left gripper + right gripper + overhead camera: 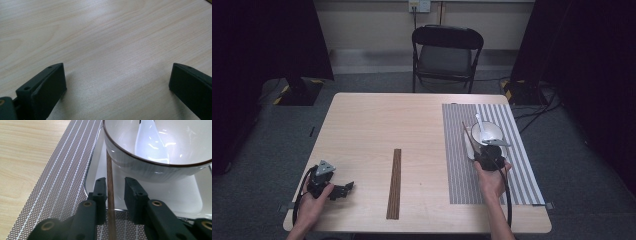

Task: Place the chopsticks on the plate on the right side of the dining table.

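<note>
- The left hand-held gripper rests on the bare bench near its left front corner, jaws spread wide with nothing between them.
- A brown strip lies mid-bench, well apart from both hands.
- The right hand-held gripper sits over the striped mat; its jaws stand narrowly apart, a thin brown chopstick running between them with a gap at the right pad.
- The chopstick leans against the bowl, which sits on a white tray.
- To do it well, I judge: back straight off, not nudging the stick.
- Count: one chopstick, one bowl, one white spoon, one tray, one mat, one strip.
</note>
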The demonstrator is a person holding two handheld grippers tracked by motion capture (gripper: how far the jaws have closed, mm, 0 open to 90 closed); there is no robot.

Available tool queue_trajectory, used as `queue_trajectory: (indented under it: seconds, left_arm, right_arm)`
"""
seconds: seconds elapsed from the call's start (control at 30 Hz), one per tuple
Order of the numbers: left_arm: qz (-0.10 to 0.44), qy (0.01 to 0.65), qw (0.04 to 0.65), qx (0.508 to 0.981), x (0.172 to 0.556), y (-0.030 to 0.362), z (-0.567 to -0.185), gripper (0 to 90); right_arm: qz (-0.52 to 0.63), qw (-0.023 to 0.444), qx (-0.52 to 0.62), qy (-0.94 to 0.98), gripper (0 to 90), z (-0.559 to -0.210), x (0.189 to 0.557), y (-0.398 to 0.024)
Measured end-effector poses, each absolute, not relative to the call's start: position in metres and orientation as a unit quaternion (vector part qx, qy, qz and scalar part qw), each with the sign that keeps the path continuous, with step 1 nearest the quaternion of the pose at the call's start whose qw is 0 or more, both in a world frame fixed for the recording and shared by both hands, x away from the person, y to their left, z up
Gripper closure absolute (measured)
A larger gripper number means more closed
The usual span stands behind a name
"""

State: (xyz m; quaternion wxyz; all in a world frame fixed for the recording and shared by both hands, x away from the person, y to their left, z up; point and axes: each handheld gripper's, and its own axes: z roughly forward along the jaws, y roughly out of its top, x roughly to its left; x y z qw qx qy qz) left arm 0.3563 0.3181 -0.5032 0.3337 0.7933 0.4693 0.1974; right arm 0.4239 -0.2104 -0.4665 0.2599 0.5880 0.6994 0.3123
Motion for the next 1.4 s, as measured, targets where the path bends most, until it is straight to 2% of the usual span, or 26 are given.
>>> queue_trajectory:
  seconds: [0.2, 0.37, 0.53, 0.87, 1.0, 1.3, 1.4]
  left_arm:
    - [0.197, 0.47, 0.334, 0.793, 0.356, 0.318, -0.503, 0.4]
    - [0.197, 0.469, 0.334, 0.793, 0.356, 0.318, -0.503, 0.4]
    - [0.198, 0.469, 0.334, 0.793, 0.356, 0.318, -0.503, 0.4]
    - [0.197, 0.469, 0.334, 0.793, 0.356, 0.318, -0.503, 0.4]
    - [0.197, 0.469, 0.334, 0.793, 0.356, 0.318, -0.503, 0.4]
    - [0.197, 0.469, 0.334, 0.793, 0.356, 0.318, -0.503, 0.4]
    - [0.198, 0.469, 0.333, 0.793, 0.356, 0.318, -0.503, 0.4]
  right_arm:
    - [0.318, 0.272, 0.572, 0.705, 68.7, -0.458, 0.418, -0.203]
    - [0.338, 0.265, 0.55, 0.716, 71.4, -0.453, 0.411, -0.191]
    - [0.349, 0.251, 0.533, 0.728, 71.9, -0.452, 0.404, -0.177]
    - [0.381, 0.194, 0.507, 0.748, 70.8, -0.464, 0.392, -0.141]
    - [0.379, 0.191, 0.491, 0.761, 65.1, -0.466, 0.387, -0.124]
    - [0.388, 0.162, 0.473, 0.774, 60.8, -0.476, 0.378, -0.095]
    - [0.385, 0.153, 0.466, 0.782, 56.2, -0.48, 0.373, -0.084]
